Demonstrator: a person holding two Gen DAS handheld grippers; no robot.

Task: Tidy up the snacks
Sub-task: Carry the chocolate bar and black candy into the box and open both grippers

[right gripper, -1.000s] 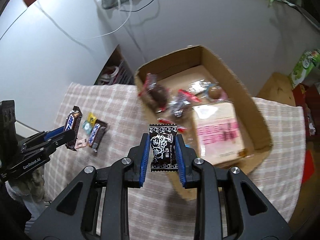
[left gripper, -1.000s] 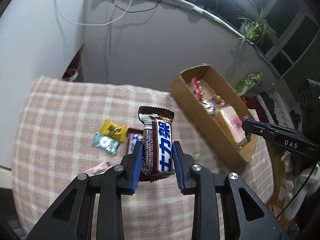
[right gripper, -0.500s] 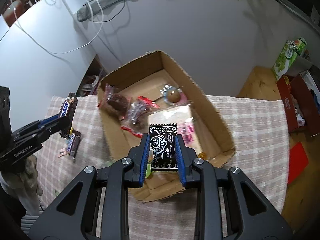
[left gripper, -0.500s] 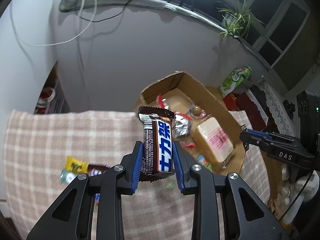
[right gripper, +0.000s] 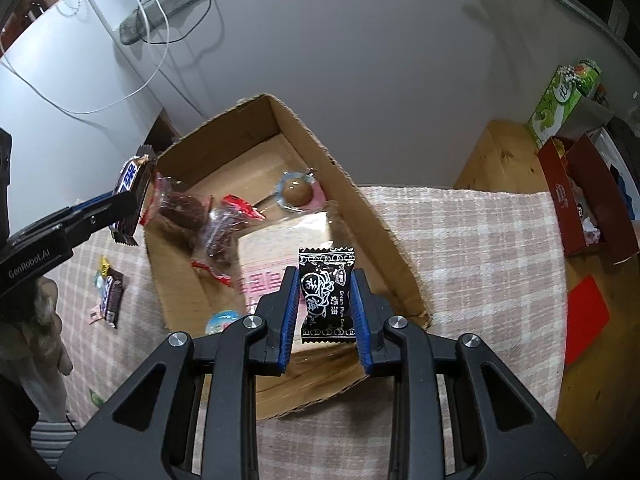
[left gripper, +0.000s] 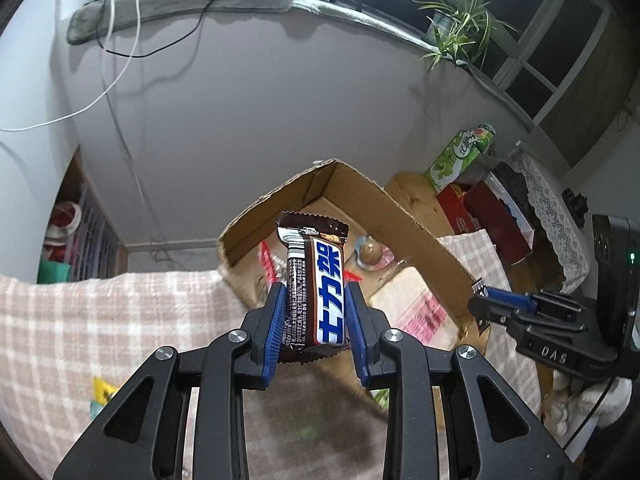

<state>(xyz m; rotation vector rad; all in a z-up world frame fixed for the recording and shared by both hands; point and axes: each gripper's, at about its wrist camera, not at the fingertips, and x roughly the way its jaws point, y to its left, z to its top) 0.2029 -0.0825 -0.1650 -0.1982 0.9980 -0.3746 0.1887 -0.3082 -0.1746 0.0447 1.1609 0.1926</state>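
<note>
Pink-and-cream checked cloth [right gripper: 472, 240] covers the worktop; pale grey wall behind, with cables hanging from a ledge.

Left wrist view, near to far:
- Left gripper [left gripper: 315, 332] clamped on a brown chocolate bar [left gripper: 316, 284], blue-and-white label, held upright between the blue pads. Lower half is pinched; crimped top stands free above the fingers.
- Directly beyond the bar, at 12 o'clock: open cardboard box [left gripper: 404, 216] on the cloth. Bar sits in line with the box's near-left corner; whether it is over the opening or just short of it cannot be told from this view.
- At 3 o'clock: right gripper enters from the side, over the box's right edge.
- At 8 o'clock, on the cloth: a yellow wrapper, partly hidden by the gripper body.
- Far, at 1–2 o'clock: green carton [left gripper: 460, 156], red boxes, a potted plant [left gripper: 460, 28] on the sill.

Right wrist view, near to far:
- Right gripper [right gripper: 326, 308] closed on a small black candy packet [right gripper: 327, 292] with white print, upright, over the box's near-right part.
- Box contents beyond: pink-printed flat pack [right gripper: 276, 256], clear-wrapped dark snacks [right gripper: 200, 216], a round brown sweet [right gripper: 296, 194].
- At 9 o'clock: left gripper with its bar at the box's left wall.
- At 8 o'clock: a second bar [right gripper: 112, 296] lying on the cloth.
</note>
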